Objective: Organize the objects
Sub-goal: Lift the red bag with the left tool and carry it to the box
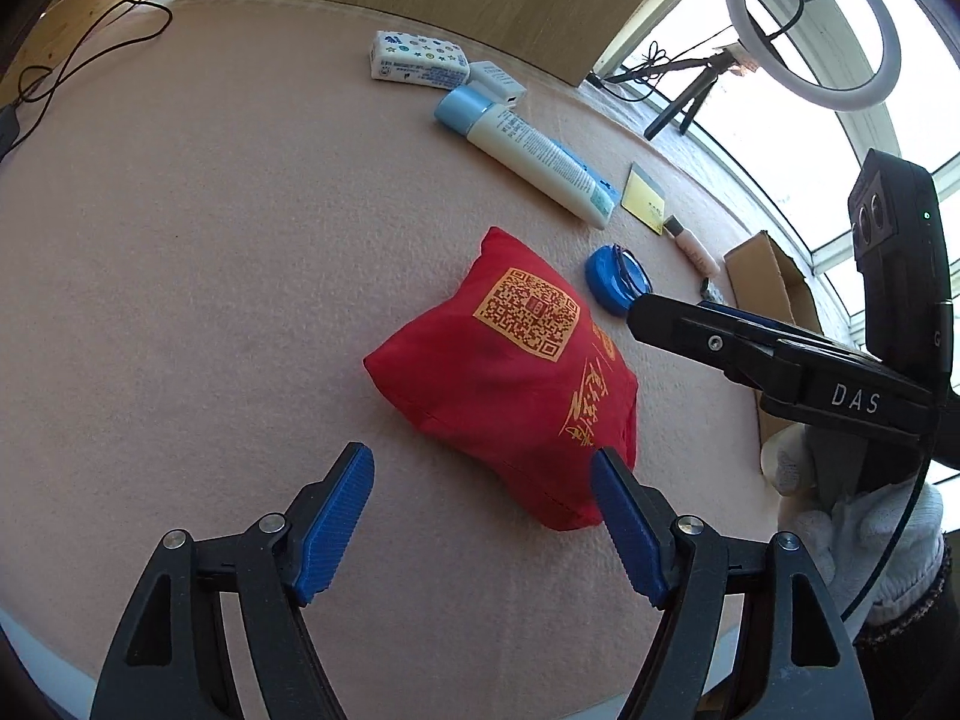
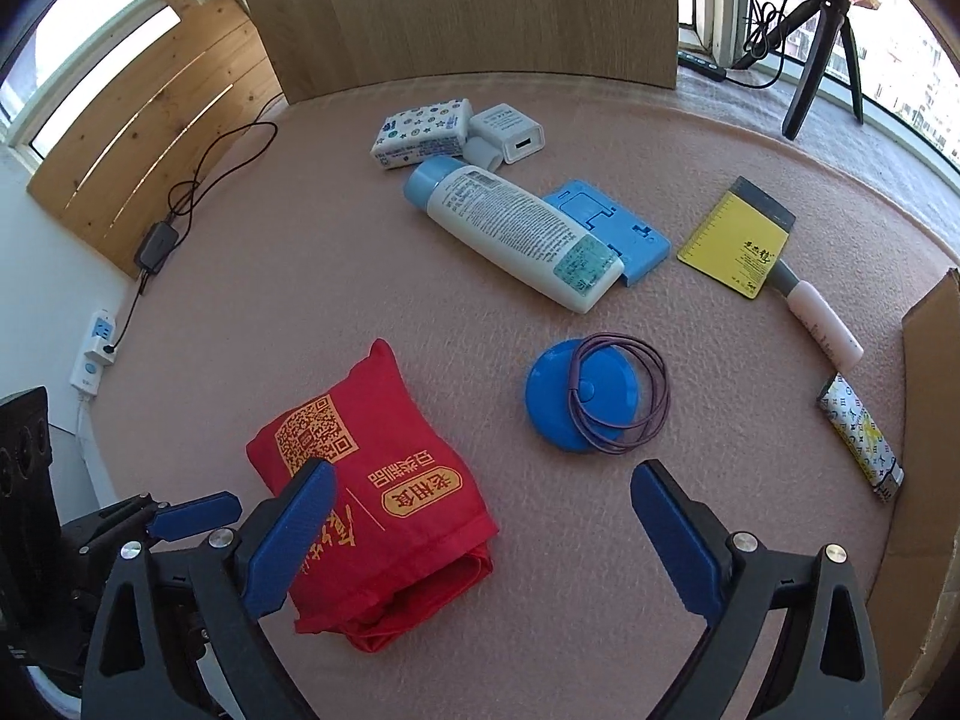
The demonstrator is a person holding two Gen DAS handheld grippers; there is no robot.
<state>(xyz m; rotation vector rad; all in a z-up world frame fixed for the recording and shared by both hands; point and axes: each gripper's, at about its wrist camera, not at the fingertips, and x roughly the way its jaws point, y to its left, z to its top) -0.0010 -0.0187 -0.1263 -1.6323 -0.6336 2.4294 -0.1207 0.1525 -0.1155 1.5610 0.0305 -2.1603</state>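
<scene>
A red cloth bag point(image 1: 504, 372) with a gold QR print lies on the pink felt table point(image 1: 180, 270). My left gripper point(image 1: 483, 468) is open just short of the bag's near edge, its right pad point(image 1: 624, 528) beside the bag's corner. My right gripper point(image 2: 480, 474) is open too and holds nothing. Its left pad point(image 2: 294, 534) overlaps the red bag point(image 2: 372, 492) in the right wrist view. Ahead of it lies a blue round lid point(image 2: 570, 402) with purple hair ties point(image 2: 654, 384) on it. One finger point(image 1: 672, 324) of the right gripper reaches in from the right.
Further back lie a white bottle point(image 2: 516, 228), blue case point(image 2: 624, 228), tissue pack point(image 2: 420, 132), white charger point(image 2: 510, 132), yellow notepad point(image 2: 735, 234), pink tube point(image 2: 822, 318) and patterned lighter point(image 2: 861, 441). A cardboard box point(image 2: 924, 420) stands at the right edge. A gloved hand point(image 1: 852, 522) holds the right gripper.
</scene>
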